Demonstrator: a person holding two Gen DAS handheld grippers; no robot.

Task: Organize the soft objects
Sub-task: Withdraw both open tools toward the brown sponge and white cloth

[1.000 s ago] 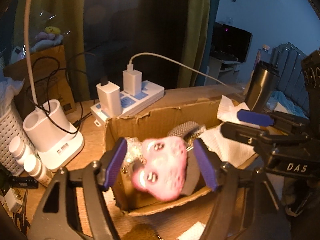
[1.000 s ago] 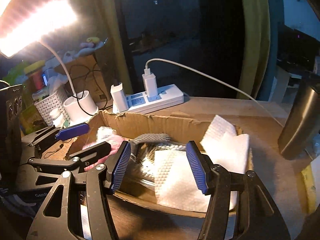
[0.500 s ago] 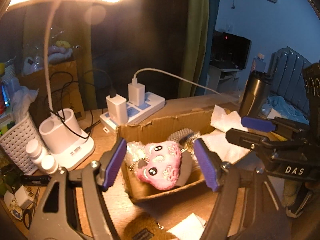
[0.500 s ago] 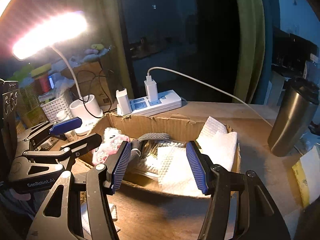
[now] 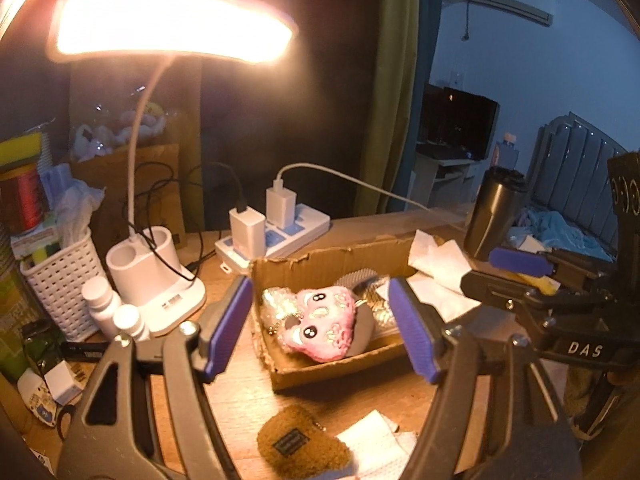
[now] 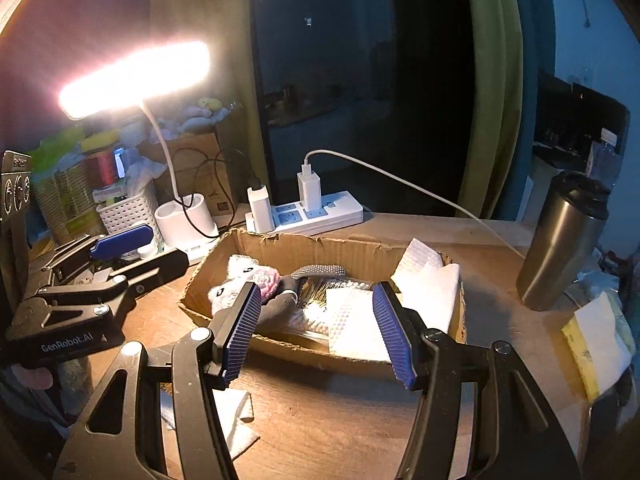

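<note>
A shallow cardboard box (image 5: 332, 368) (image 6: 304, 246) sits on the wooden desk. In it lie a pink plush toy (image 5: 322, 326) (image 6: 256, 280), a grey glove (image 5: 354, 278) (image 6: 320, 270) and white paper towels (image 5: 438, 268) (image 6: 428, 292). My left gripper (image 5: 320, 328) is open and empty, held back above the box's near edge. My right gripper (image 6: 314, 328) is open and empty, above the box's front wall. A brown plush pouch (image 5: 300, 444) and a white tissue (image 5: 380, 448) lie on the desk in front of the box.
A lit desk lamp (image 5: 156, 268) with a white base, a white basket (image 5: 60, 276), small white bottles (image 5: 102, 304) and a power strip (image 5: 276, 232) with chargers stand behind and left of the box. A steel tumbler (image 6: 560, 240) stands to the right. Yellow-edged paper (image 6: 592, 344) lies at the far right.
Both grippers have pulled back and up from the box. The pink plush, which was between my left fingers, now lies in the box. The lamp head has come into view.
</note>
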